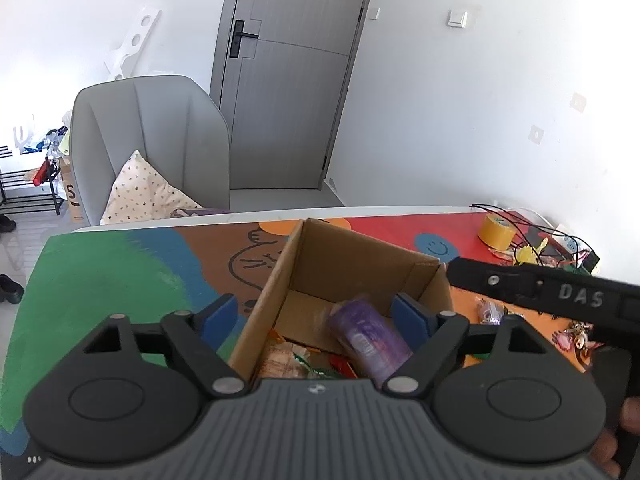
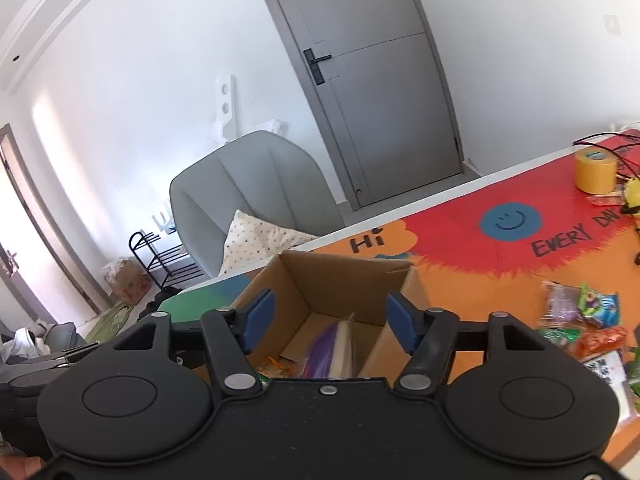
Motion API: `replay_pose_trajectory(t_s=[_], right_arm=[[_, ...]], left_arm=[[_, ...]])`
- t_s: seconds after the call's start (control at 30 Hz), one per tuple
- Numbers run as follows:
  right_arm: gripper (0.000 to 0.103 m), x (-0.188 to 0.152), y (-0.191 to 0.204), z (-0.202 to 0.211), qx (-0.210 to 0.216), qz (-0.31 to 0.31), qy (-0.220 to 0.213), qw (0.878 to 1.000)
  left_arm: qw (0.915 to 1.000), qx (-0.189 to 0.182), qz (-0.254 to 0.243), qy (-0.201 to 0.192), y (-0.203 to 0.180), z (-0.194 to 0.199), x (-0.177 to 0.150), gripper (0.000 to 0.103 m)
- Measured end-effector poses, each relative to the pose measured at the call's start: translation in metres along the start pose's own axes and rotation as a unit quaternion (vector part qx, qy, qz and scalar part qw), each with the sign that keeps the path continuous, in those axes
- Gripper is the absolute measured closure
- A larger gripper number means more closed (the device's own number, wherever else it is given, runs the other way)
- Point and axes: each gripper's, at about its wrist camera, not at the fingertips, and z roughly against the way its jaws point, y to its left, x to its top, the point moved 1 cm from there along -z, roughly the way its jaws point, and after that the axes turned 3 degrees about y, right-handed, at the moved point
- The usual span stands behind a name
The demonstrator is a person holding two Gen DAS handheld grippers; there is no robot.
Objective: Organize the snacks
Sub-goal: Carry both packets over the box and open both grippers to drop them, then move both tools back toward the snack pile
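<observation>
Both the left claw (image 1: 316, 316) and right claw (image 2: 331, 322) stand open, empty, above the open brown cardboard box (image 1: 362, 258), inside which the purple foil snack packet (image 1: 370, 338) lies: judged light, crinkly, slippery, best pinched mid-body.

Obscured items, cardboard box (image 2: 344, 280)
Your purple packet (image 2: 320, 350) reads blurred in the right view; snacks below (image 1: 288, 362) sit half hidden behind your left gripper; the snack pile (image 2: 584, 320) is cut at the edge.
</observation>
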Motion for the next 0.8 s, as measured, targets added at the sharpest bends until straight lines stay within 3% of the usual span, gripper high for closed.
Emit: replay_pose_trajectory(t_s=[0.3, 0.43, 0.8], right_arm=[[0.031, -0.012, -0.037, 0.033, -0.04, -0.031, 0.003, 0.999], [0.023, -0.02, -0.05, 0.046, -0.051, -0.037, 0.004, 0.998], [0.015, -0.032, -0.083, 0.073, -0.066, -0.049, 0.008, 0.997]], left_arm=[[0.9998, 0.008, -0.016, 0.006, -0.023, 0.0, -0.008, 0.01], [0.9997, -0.006, -0.022, 0.011, -0.036, 0.001, -0.012, 0.009], [0.9976, -0.032, -0.048, 0.039, -0.076, -0.003, -0.027, 0.007]])
